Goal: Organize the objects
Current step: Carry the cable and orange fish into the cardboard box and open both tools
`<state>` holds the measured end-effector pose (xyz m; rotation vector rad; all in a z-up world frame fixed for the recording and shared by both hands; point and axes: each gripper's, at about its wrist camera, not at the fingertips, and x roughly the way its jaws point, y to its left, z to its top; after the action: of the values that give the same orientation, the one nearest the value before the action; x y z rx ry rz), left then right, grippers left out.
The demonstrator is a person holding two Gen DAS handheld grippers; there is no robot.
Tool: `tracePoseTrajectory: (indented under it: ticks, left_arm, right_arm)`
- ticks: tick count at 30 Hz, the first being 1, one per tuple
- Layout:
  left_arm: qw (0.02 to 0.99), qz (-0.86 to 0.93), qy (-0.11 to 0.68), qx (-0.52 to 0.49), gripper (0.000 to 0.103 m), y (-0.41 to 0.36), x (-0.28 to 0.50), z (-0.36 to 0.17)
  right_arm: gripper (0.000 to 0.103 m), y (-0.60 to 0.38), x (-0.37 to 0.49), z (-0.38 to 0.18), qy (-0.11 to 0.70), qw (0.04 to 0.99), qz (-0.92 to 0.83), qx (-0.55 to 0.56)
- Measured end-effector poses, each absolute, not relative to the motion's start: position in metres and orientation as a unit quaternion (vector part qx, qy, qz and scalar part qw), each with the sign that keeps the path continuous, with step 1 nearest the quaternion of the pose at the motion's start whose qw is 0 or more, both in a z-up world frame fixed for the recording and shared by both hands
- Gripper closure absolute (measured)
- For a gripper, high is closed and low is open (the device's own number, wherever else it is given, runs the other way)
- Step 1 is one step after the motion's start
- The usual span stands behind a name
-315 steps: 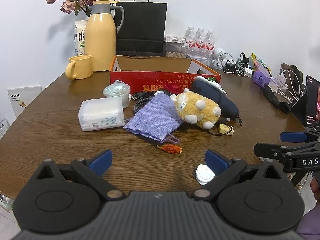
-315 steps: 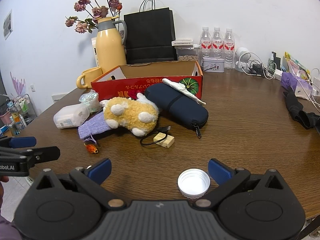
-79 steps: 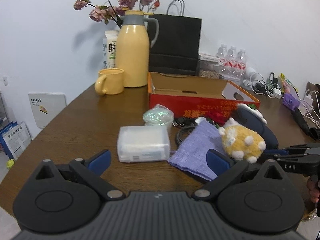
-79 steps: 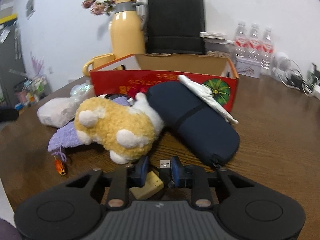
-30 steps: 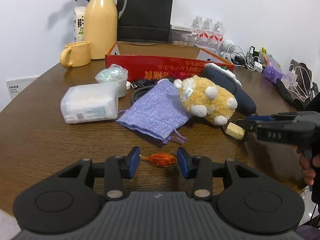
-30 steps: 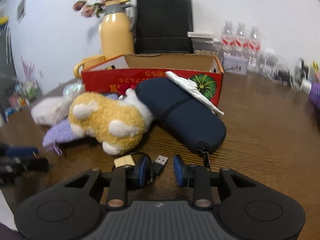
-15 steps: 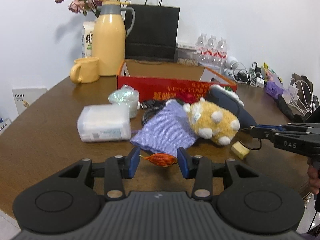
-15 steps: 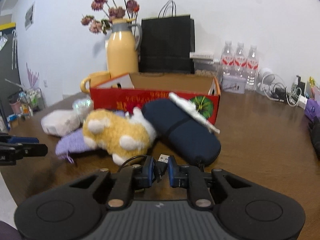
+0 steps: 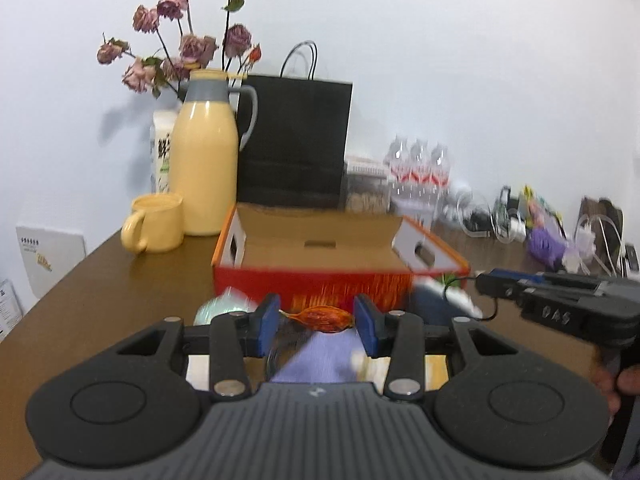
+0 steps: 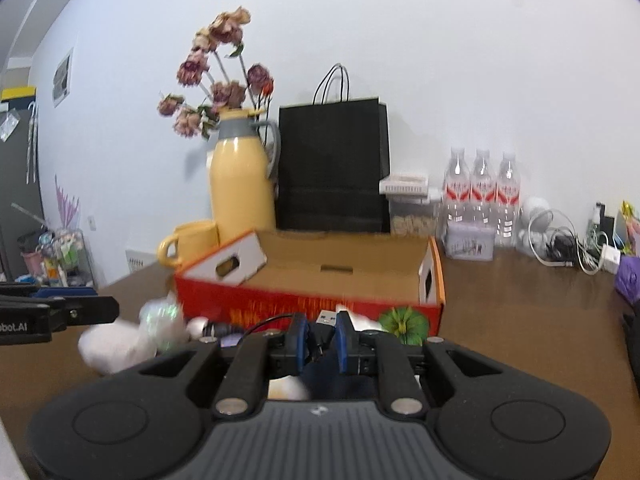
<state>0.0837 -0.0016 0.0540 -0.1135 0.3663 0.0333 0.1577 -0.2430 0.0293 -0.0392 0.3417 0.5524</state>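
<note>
My left gripper (image 9: 316, 322) is shut on an orange wrapped candy (image 9: 326, 318), held in the air in front of the open red cardboard box (image 9: 340, 284). In the right wrist view my right gripper (image 10: 321, 338) is shut on the USB plug (image 10: 325, 316) of a black cable (image 10: 264, 324), also lifted and facing the red box (image 10: 280, 308). The box looks empty inside. Each gripper shows in the other's view: the right gripper (image 9: 492, 284) at the right with the cable hanging, the left gripper (image 10: 108, 306) at the left edge.
Behind the box stand a yellow jug (image 9: 204, 172) with dried flowers, a yellow mug (image 9: 154, 224), a black paper bag (image 9: 294, 144) and water bottles (image 9: 418, 168). A purple pouch (image 9: 320, 360) and a white plastic box (image 10: 112, 348) lie below the grippers. Chargers and cables (image 10: 560, 248) crowd the right.
Both grippers rose off the table and tipped up toward the red box, carrying the candy and the cable. The right jaws narrowed onto the USB plug.
</note>
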Motion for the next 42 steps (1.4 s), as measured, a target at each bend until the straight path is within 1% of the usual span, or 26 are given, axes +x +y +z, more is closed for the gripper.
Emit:
tracePoseTrajectory:
  ticks: [8, 12, 21, 26, 29, 34, 36, 37, 38, 39, 40, 41, 42]
  left_arm:
    - [0.985, 0.033, 0.157, -0.066, 0.062, -0.003, 0.154, 0.072]
    - [0.984, 0.050, 0.154, -0.075, 0.062, -0.002, 0.190, 0.072]
    - [0.974, 0.098, 0.189, -0.082, 0.062, 0.008, 0.265, 0.049]
    - [0.966, 0.106, 0.222, -0.079, 0.062, 0.016, 0.285, 0.027]
    - [0.968, 0.108, 0.217, -0.068, 0.062, 0.013, 0.281, 0.024]
    - [0.972, 0.102, 0.205, -0.062, 0.061, 0.010, 0.275, 0.026]
    - [0.973, 0.105, 0.196, -0.064, 0.051, 0.010, 0.271, 0.027]
    - [0.974, 0.106, 0.191, -0.065, 0.035, 0.010, 0.269, 0.028]
    - [0.975, 0.108, 0.185, -0.065, 0.014, 0.010, 0.267, 0.029]
    - [0.976, 0.113, 0.176, -0.066, 0.004, 0.010, 0.264, 0.031]
    - [0.977, 0.116, 0.165, -0.066, 0.000, 0.009, 0.262, 0.032]
    - [0.978, 0.118, 0.158, -0.067, 0.000, 0.010, 0.260, 0.033]
    - [0.978, 0.118, 0.159, -0.069, 0.000, 0.010, 0.260, 0.035]
  right_arm:
    - [0.089, -0.213, 0.210, 0.044, 0.150, 0.955, 0.255, -0.006]
    - [0.089, -0.196, 0.237, 0.044, 0.146, 0.959, 0.243, -0.008]
    - [0.089, -0.179, 0.301, 0.031, 0.169, 0.963, 0.209, 0.013]
    - [0.089, -0.177, 0.314, 0.012, 0.194, 0.961, 0.199, -0.011]
    - [0.089, -0.175, 0.317, 0.007, 0.207, 0.958, 0.198, -0.014]
    - [0.088, -0.173, 0.312, 0.006, 0.206, 0.958, 0.198, -0.021]
    - [0.086, -0.174, 0.309, 0.007, 0.206, 0.957, 0.201, -0.021]
    - [0.085, -0.174, 0.307, 0.007, 0.205, 0.957, 0.202, -0.022]
    - [0.073, -0.174, 0.306, 0.008, 0.204, 0.957, 0.203, -0.024]
    - [0.063, -0.174, 0.305, 0.008, 0.204, 0.957, 0.204, -0.024]
    - [0.036, -0.175, 0.304, 0.009, 0.202, 0.958, 0.203, -0.023]
    - [0.010, -0.175, 0.302, 0.009, 0.201, 0.958, 0.203, -0.023]
    - [0.003, -0.175, 0.301, 0.010, 0.198, 0.958, 0.204, -0.023]
